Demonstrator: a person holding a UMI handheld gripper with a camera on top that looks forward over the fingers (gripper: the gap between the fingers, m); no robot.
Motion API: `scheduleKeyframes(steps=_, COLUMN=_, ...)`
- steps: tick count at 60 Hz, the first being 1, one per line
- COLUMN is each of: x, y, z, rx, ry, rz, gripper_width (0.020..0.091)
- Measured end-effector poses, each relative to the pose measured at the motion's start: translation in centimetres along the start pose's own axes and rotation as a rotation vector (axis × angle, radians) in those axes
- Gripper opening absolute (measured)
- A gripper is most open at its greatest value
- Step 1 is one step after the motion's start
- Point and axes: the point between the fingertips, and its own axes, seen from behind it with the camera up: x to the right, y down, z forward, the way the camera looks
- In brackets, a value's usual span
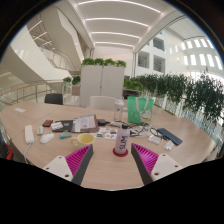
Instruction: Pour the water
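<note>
Gripper view: gripper (pixel 112 160) fingers standing apart, gripping nothing; small bottle (pixel 121 142) sitting upright on table (pixel 40 158) between and just ahead of them. Likely light, rigid, maybe slick and tippy; squeezing mid-body looks safest. Clutter lying beyond.

No text, label, brand or number is showing clearly enough to read; the bottle (pixel 121 141) between the fingers is carrying only an unreadable label.
</note>
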Motion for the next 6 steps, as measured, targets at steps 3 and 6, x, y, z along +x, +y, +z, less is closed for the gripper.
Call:
scheduleKeyframes(steps=3, x=-1.1, y=-0.4, z=-2.7, rx=0.005, ry=0.005, rz=0.014, gripper_width=0.0843)
scheduleKeyframes(steps=6, x=-1.7, y=-0.5, z=-5.2, rx=0.0, ry=0.015, rz=0.03, gripper_width=0.0844)
